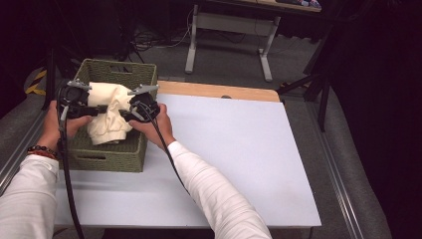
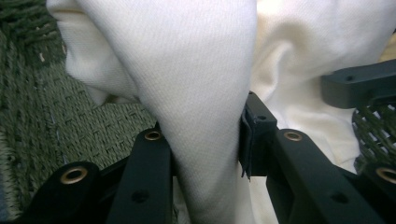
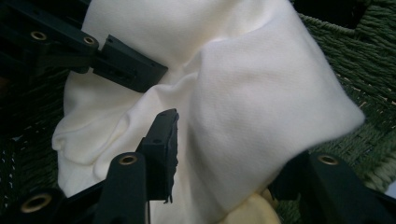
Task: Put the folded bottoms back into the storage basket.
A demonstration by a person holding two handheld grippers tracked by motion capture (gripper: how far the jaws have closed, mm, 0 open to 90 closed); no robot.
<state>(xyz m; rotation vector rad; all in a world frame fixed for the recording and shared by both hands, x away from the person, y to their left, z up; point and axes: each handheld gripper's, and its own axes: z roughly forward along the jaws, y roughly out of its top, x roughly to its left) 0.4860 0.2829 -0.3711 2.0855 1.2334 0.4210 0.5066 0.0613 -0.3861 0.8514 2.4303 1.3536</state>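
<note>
Cloth, a cream-white soft knit garment (image 1: 108,112), is bunched into a loose, rumpled bundle with rounded folds and a fine ribbed weave. It hangs in the green woven rectangular basket (image 1: 107,157) at the white worktop's near-left corner, its long axis running from the basket's far rim toward its near rim. The left gripper (image 1: 102,109) is clenched on a thick fold, fabric pressed between both pads. The right gripper (image 1: 124,117) has fabric between its 2 jaws; I cannot tell if its pads press.
</note>
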